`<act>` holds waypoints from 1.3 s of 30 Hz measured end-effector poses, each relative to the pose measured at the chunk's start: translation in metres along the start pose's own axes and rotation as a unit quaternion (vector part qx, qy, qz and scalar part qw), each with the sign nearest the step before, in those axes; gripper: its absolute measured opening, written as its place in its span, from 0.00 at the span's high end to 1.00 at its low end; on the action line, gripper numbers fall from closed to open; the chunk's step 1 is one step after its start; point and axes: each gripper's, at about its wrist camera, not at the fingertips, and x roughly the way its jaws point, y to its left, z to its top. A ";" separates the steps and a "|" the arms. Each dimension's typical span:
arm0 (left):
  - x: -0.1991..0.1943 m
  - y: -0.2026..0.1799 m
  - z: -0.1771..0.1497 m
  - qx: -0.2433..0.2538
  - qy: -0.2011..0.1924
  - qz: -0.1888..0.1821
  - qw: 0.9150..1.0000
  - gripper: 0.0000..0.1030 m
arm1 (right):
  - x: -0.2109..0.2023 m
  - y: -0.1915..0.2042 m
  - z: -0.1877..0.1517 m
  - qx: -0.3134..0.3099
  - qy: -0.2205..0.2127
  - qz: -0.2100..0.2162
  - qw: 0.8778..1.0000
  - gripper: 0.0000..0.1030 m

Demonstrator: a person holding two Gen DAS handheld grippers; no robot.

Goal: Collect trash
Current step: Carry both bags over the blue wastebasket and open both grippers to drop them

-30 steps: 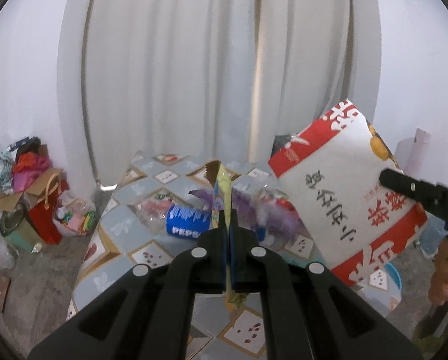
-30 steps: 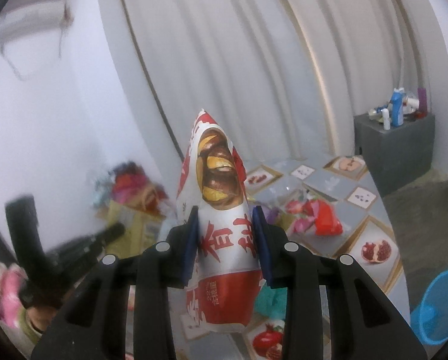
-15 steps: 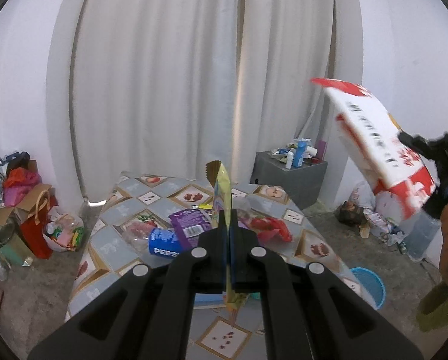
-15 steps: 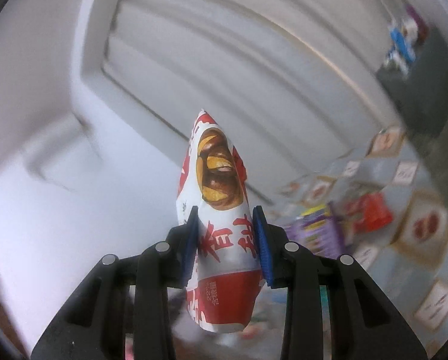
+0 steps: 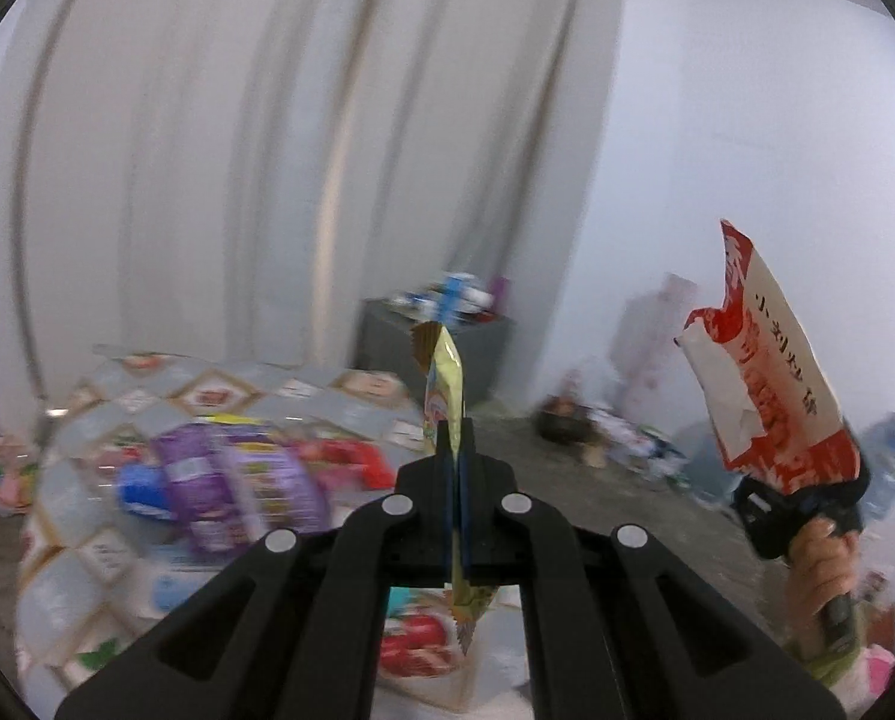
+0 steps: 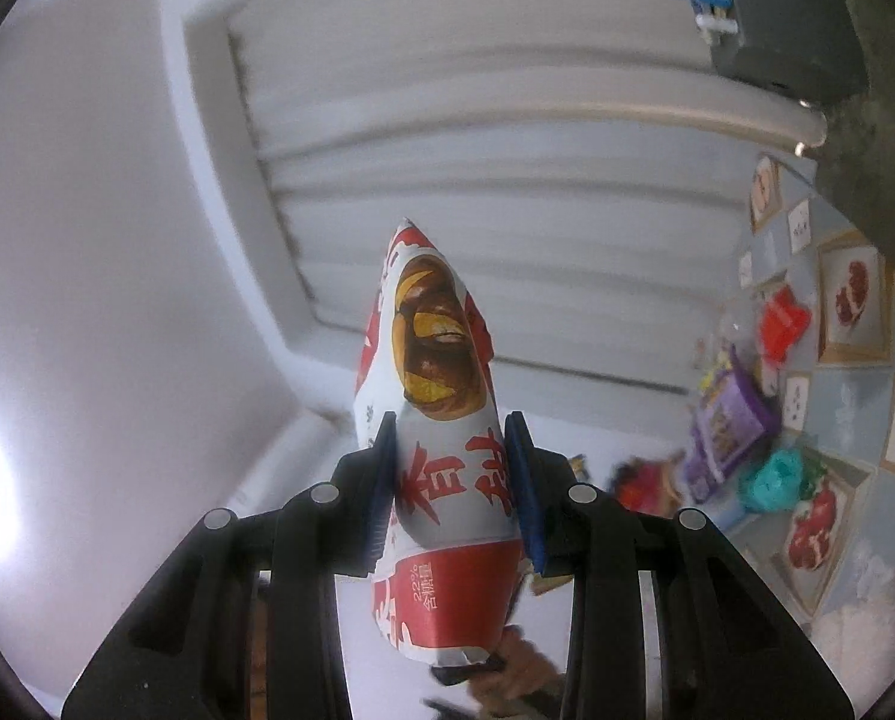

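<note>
- The left tongs (image 5: 454, 450) are clenched flat on a thin yellow wrapper (image 5: 446, 372), which stands on edge between the pads and pokes out both above and below them.
- The right tongs (image 6: 452, 474) are grasping a red-and-white snack bag (image 6: 441, 420); their blue pads (image 6: 384, 480) press into its sides, and the bag bulges forward with its torn top end pointing away from the camera.
- From the left wrist view the same bag (image 5: 771, 372) appears at the right edge, held up in the air by the person's right hand (image 5: 822, 564) (well apart from the left tongs).
- Behind and below the yellow wrapper lies a worktop (image 5: 57, 576) covered in a tiled fruit-pattern cloth, with more trash on it: a purple packet (image 5: 237, 480), a blue can (image 5: 141, 489) just beside it, and something red (image 5: 351, 459), all blurred.
- A grey cabinet (image 5: 387, 354) with bottles on top stands against the white curtain (image 5: 237, 150).
</note>
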 end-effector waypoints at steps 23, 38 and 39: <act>0.260 -0.152 -0.023 0.056 0.214 -0.142 0.965 0.99 | -0.144 -0.024 0.012 -0.140 -0.282 -0.287 0.905 0.68; 0.503 -0.244 -0.139 0.103 0.443 -0.078 0.887 0.99 | -0.108 -0.149 0.076 -0.167 -0.216 -0.678 0.683 0.66; 0.513 -0.244 -0.147 0.105 0.449 -0.074 0.884 0.99 | -0.118 -0.152 0.079 -0.165 -0.212 -0.682 0.680 0.66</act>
